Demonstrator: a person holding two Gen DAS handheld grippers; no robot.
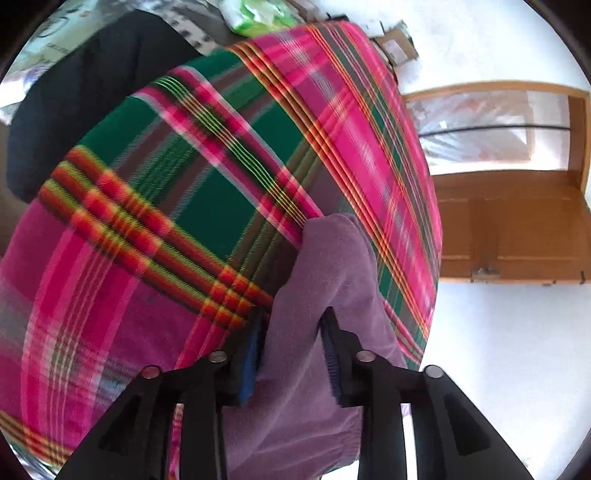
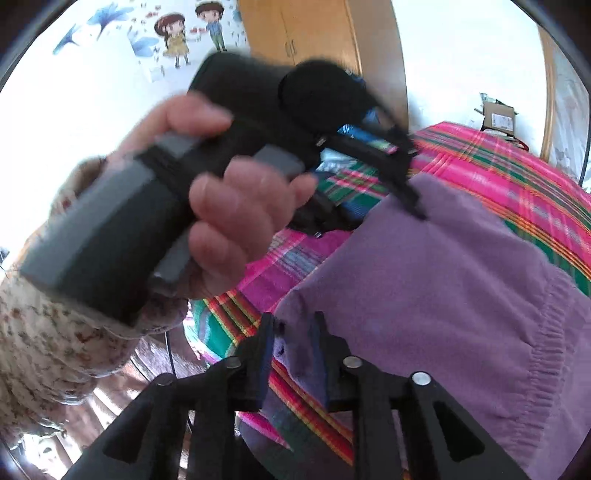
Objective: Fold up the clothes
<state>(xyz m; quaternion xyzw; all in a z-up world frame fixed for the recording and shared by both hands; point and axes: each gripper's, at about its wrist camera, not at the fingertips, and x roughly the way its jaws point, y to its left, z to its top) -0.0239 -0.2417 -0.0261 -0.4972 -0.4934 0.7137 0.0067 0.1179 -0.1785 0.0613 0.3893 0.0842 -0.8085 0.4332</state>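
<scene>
- Garment: soft purple fleece garment with ribbed hem (image 2: 443,288) lies on a bed covered by a pink, green and orange plaid cloth (image 1: 184,177), near that bed's edge on the side toward the white floor.
- Left gripper (image 1: 291,354): jaws partly open, a fold of purple fleece between the blue pads (image 1: 248,365); the pads do not look pressed in. Judged as loose, no firm hold.
- Right gripper (image 2: 293,350): jaws parted a little, straddling a corner of the purple fleece where it meets the plaid; the fabric sits in the gap, not visibly pinched.
- Risk: with both grips slack, the fleece could slump out of shape, so a fold edge would go crooked or bunch.
- Risk: the right jaws sit over the fleece and plaid together; closing here might catch the bed cover along with the garment and drag it.
- Risk: the garment lies near the bed edge in the left wrist view; a pull that way could slide it to the floor.
- Risk: the hand (image 2: 236,221) holding the left tool sits close above the fleece; the two tools could knock together.
- Writing: none readable. A cartoon wall sticker of two children (image 2: 192,33) carries no legible text; the label on a cardboard box (image 2: 498,118) is too small to read.
</scene>
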